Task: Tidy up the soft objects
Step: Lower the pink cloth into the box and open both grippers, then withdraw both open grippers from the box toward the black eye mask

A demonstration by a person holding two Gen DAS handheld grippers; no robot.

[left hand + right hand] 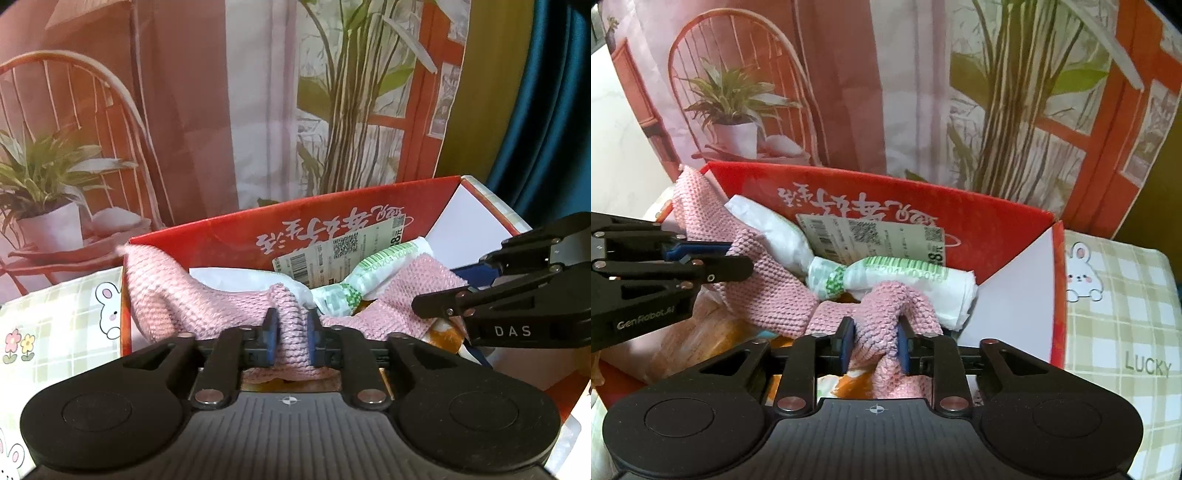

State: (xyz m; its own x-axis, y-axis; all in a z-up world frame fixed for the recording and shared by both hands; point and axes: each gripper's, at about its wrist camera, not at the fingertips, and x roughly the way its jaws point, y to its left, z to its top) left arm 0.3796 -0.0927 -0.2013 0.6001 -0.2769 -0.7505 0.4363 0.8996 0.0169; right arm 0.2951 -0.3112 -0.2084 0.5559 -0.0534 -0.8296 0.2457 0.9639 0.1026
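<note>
A pink knitted cloth (221, 306) (775, 291) lies strung across the open red cardboard box (332, 206) (886, 184), one corner draped over its left rim. My left gripper (292, 339) (713, 251) has a bunched fold of this cloth filling the gap between its blue pads. My right gripper (875, 343) (458, 284) pinches another bunched fold at the cloth's right end. A twisted white plastic bag with green print (343, 295) (886, 277) lies in the box behind the cloth. Under the cloth something orange and white (447, 332) (849, 387) shows, mostly hidden.
The box stands on a checked tablecloth with bunny prints (55, 314) (1119, 295). A printed backdrop of a chair and plants (184, 110) (923, 92) hangs right behind the box. A blue curtain (546, 110) is at the far right. A white label (871, 236) sticks to the box's back wall.
</note>
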